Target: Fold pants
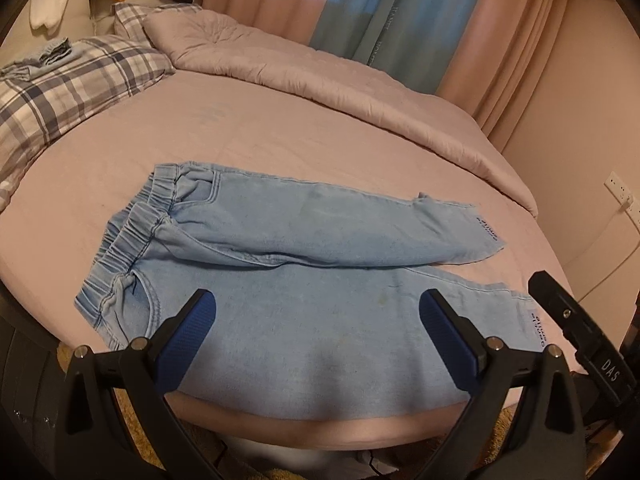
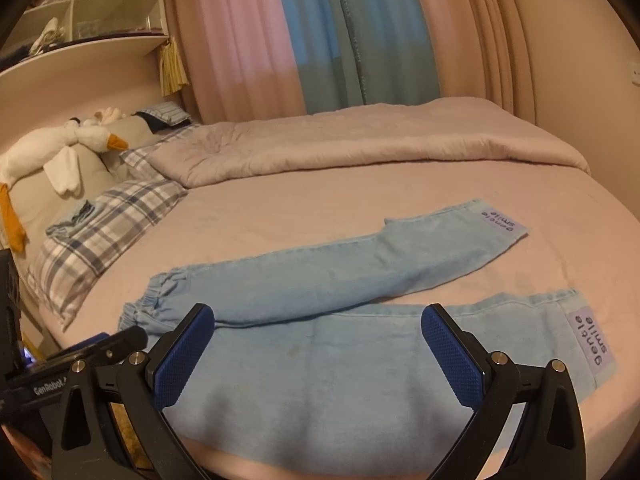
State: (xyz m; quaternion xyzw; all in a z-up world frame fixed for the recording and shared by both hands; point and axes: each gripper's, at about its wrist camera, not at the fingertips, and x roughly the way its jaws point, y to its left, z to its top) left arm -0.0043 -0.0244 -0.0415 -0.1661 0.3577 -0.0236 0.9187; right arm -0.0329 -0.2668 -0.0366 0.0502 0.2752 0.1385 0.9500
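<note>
Light blue denim pants [image 1: 304, 280] lie spread flat on the pink bed sheet [image 1: 240, 128], elastic waistband at the left, both legs running to the right with "gentle smile" labels at the cuffs. My left gripper [image 1: 318, 314] is open and empty, hovering over the near leg by the bed's front edge. My right gripper [image 2: 318, 326] is open and empty over the near leg of the pants [image 2: 352, 276], closer to the cuffs. The right gripper's body [image 1: 576, 332] shows at the right of the left wrist view.
A folded pink quilt [image 1: 320, 68] lies along the far side of the bed. Plaid pillows [image 1: 68, 80] with small folded clothes sit at the left, a plush goose [image 2: 60, 144] behind them. Curtains [image 2: 320, 40] hang behind; a wall socket [image 1: 618, 190] is at the right.
</note>
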